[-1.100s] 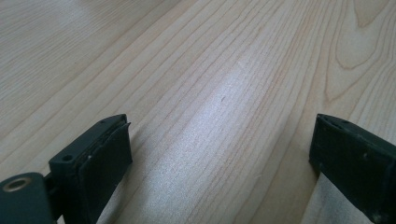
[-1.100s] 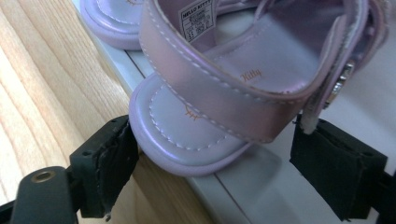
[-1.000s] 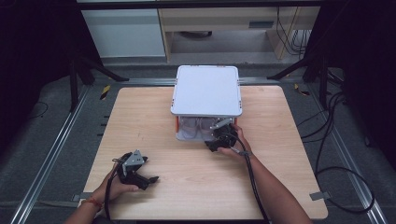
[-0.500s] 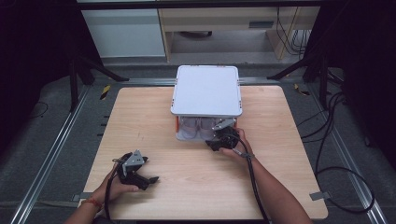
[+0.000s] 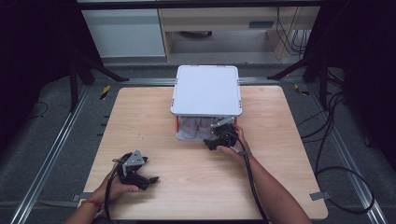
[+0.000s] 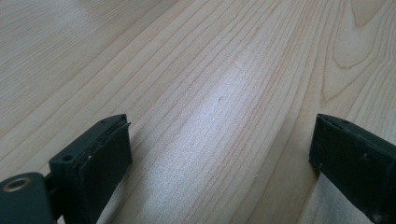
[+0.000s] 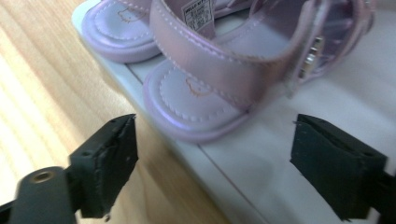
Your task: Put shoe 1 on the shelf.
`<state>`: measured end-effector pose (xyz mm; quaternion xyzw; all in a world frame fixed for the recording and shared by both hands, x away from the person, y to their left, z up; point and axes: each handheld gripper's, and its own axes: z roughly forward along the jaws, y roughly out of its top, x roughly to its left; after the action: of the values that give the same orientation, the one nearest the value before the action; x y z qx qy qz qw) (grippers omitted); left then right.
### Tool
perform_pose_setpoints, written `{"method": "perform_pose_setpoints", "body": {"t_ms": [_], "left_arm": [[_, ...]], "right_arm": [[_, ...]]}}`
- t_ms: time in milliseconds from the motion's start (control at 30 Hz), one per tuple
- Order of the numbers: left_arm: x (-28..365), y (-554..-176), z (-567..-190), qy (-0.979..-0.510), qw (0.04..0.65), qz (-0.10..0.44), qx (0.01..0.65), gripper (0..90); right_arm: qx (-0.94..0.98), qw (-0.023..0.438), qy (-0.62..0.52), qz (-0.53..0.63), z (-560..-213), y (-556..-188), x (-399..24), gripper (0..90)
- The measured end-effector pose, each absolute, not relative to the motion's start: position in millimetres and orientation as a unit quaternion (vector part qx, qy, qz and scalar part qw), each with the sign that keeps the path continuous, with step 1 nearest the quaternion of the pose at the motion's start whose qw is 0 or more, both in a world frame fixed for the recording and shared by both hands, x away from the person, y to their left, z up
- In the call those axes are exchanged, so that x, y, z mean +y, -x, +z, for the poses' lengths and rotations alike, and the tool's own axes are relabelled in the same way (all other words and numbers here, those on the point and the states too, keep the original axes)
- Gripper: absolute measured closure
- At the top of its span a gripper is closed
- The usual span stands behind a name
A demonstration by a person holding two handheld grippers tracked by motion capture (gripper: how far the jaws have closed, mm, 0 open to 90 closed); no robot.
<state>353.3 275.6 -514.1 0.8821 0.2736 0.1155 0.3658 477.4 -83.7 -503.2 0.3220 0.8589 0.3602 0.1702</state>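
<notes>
A white two-level rack (image 5: 205, 91) with orange posts stands at the table's far middle. On its lower shelf (image 7: 280, 182) lie two pink sandals (image 5: 196, 128). The nearer sandal (image 7: 201, 100) points its toe at me and the other sandal (image 7: 116, 32) lies beside it. My right gripper (image 5: 212, 142) is at the rack's front right. In the right gripper view the right gripper (image 7: 215, 154) is open. Its jaws have just been opening, and the sandal's toe lies just ahead of the gap, untouched. My left gripper (image 5: 149, 179) rests low at the front left. In its own view the left gripper (image 6: 219, 149) is open over bare wood.
The light wooden table (image 5: 154, 121) has metal rails (image 5: 51, 158) along its left and right sides. Black cables (image 5: 336, 140) lie on the floor to the right. A tripod's legs (image 5: 88, 70) stand at the back left.
</notes>
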Motion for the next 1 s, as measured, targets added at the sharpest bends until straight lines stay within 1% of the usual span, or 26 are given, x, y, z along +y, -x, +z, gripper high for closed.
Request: {"method": "perform_pose_setpoints", "body": {"t_ms": [300,400,633,1000], "left_arm": [[275,-353,-514,-0.881,0.367,0.116,0.276,4.4],[275,-353,-514,-0.881,0.367,0.116,0.275,4.4],[275,-353,-514,-0.881,0.367,0.117,0.276,4.4],[275,-353,-514,-0.881,0.365,0.117,0.276,4.4]], "right_arm": [[0.889,0.166,-0.273,0.329,-489,-445,-105,9.7],[0.896,0.178,-0.258,0.313,-485,-428,-117,9.2],[0.9,0.187,-0.257,0.298,-483,-396,-159,8.7],[0.881,0.179,-0.315,0.305,-494,-359,-230,8.4]]}}
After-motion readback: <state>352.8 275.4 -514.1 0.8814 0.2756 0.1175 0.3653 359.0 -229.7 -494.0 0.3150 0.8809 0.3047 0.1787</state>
